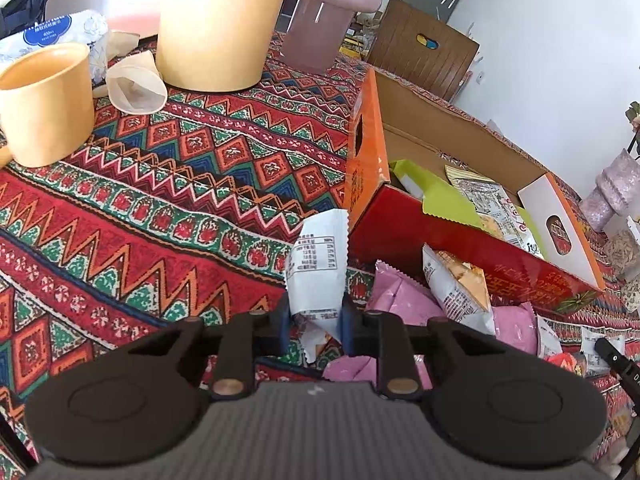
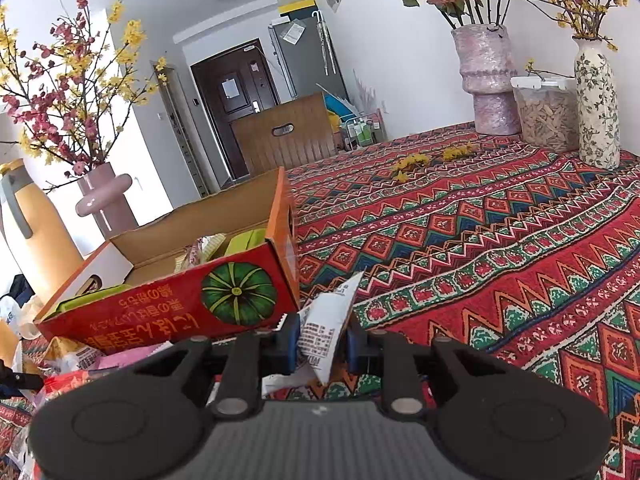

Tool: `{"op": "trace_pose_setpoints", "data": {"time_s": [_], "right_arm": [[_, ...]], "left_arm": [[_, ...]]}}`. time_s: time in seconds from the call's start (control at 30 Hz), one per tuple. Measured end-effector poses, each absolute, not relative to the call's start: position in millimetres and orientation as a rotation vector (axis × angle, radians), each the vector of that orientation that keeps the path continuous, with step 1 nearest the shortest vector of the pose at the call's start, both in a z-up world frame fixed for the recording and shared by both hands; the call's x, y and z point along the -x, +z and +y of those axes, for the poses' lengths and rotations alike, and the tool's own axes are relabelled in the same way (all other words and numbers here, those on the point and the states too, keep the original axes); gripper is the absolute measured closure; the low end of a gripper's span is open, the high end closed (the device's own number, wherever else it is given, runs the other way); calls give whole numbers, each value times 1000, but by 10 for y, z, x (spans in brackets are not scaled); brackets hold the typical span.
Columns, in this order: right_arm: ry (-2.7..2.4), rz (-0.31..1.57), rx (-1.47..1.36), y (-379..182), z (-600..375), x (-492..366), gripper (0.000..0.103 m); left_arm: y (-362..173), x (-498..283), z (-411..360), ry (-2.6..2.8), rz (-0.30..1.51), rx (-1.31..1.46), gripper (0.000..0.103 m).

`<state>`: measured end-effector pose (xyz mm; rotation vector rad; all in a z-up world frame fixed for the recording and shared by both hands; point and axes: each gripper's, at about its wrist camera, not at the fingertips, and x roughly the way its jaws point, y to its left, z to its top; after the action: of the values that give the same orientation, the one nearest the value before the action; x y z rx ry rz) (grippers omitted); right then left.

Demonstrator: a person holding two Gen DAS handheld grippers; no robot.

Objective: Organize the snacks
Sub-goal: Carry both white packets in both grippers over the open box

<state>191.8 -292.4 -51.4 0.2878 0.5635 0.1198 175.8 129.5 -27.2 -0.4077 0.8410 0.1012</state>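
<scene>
While both tools are tilting down toward the tabletop (image 1: 168, 184), the left tongs (image 1: 314, 320) are pinching a white snack packet (image 1: 318, 264) upright, just beside the red cardboard box (image 1: 448, 248). The right tongs (image 2: 322, 340) are clamping another white packet (image 2: 326, 320) near the box's pumpkin-printed wall (image 2: 240, 292). Pink packets (image 1: 400, 296) are lying loose by the box, and flower vases (image 2: 490, 80) are standing on the patterned cloth.

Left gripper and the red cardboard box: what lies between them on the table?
In the left wrist view, loose snacks lie there: pink packets and a white-and-orange packet, beside the left gripper, before the red box.
</scene>
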Motion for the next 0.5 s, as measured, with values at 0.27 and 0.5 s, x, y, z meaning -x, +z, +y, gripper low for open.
{"op": "trace_pose_setpoints", "data": {"time_s": [0.27,0.5], "right_arm": [[114,539,-289,-488,-2936,-1880,81],[123,495,-267,-309,-2926,-1803,81]], "left_arm": [[-185,-1642,1142,91,780,314,80],[44,-1494,1030,71,671,235,80]]}}
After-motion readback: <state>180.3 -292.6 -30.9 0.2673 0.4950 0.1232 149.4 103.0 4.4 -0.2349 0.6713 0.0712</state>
